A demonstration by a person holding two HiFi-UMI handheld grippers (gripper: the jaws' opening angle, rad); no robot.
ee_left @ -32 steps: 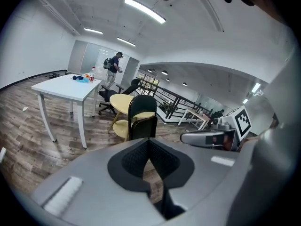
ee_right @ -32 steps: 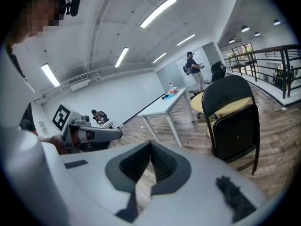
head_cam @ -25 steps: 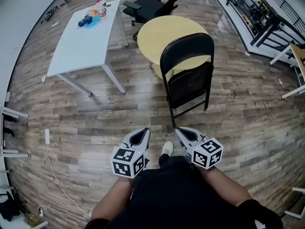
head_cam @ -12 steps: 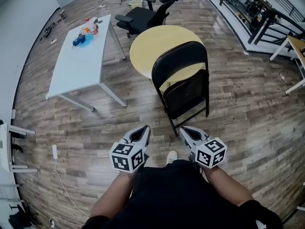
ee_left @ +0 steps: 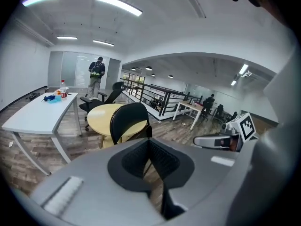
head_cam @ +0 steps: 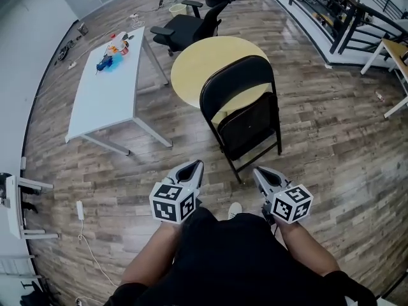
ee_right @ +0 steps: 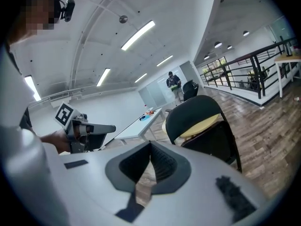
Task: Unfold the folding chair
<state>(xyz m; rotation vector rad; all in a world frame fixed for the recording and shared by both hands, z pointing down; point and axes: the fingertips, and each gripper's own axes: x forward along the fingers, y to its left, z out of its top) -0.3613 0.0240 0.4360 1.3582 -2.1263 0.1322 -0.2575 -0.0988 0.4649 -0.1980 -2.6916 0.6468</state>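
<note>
folded chair (head_cam: pixel 245 116) before closed tongs (head_cam: pixel 193 169)

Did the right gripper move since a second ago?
Yes. The right gripper has moved forward, toward the folding chair. Its tip is now beside the chair's near leg, not just short of it.

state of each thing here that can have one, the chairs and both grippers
folding chair: folded, seat up against the back, standing on the floor
left gripper: shut, empty, short of the folding chair
right gripper: shut, empty, short of the folding chair
office chair: upright, nobody in it
</note>
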